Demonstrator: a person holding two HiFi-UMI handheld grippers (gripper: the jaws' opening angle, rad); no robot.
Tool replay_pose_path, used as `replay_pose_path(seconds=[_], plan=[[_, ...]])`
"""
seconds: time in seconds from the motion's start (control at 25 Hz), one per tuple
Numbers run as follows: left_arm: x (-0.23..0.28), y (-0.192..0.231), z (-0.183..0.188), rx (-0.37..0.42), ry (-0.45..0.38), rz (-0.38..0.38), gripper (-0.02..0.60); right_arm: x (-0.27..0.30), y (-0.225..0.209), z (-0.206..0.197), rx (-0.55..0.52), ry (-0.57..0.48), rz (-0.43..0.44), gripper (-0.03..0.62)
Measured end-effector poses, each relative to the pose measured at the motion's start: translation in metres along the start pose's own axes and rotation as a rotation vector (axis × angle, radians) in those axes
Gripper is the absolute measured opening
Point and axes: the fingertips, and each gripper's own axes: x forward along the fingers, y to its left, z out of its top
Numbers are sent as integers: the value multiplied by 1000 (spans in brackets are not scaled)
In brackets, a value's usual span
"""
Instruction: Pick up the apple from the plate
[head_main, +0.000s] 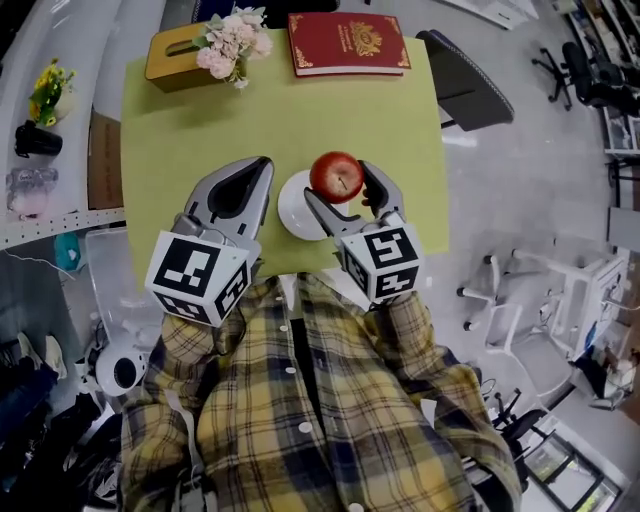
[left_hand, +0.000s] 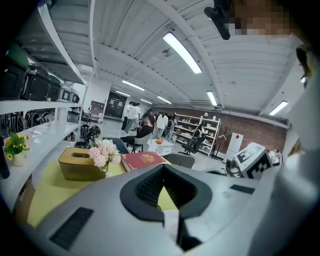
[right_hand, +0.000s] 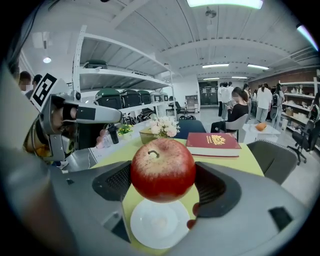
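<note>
Apple, firm, smooth-skinned, moderately heavy and bruise-prone, sits clamped across its widest girth by the right gripper, apparently clear above the plate near the tabletop's near edge; left gripper closed, empty.

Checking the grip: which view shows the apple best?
The right gripper view: the apple fills the centre, held between the jaws above the plate. The head view shows it small; the left gripper view misses it.
</note>
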Motion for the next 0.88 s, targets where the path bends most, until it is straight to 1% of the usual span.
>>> replay_pose_path(seconds=[0.4,0.6,0.88], plan=[[-9,-5,33,32,-60,16,6,-31,9,63,-60,-102,39,371],[-13,-3,48,45,-90,31,5,-45,14,81,-90,-118,53,371],[-13,-5,59,64,-109,34,6,-58,21,95,-106,-144,81,371]])
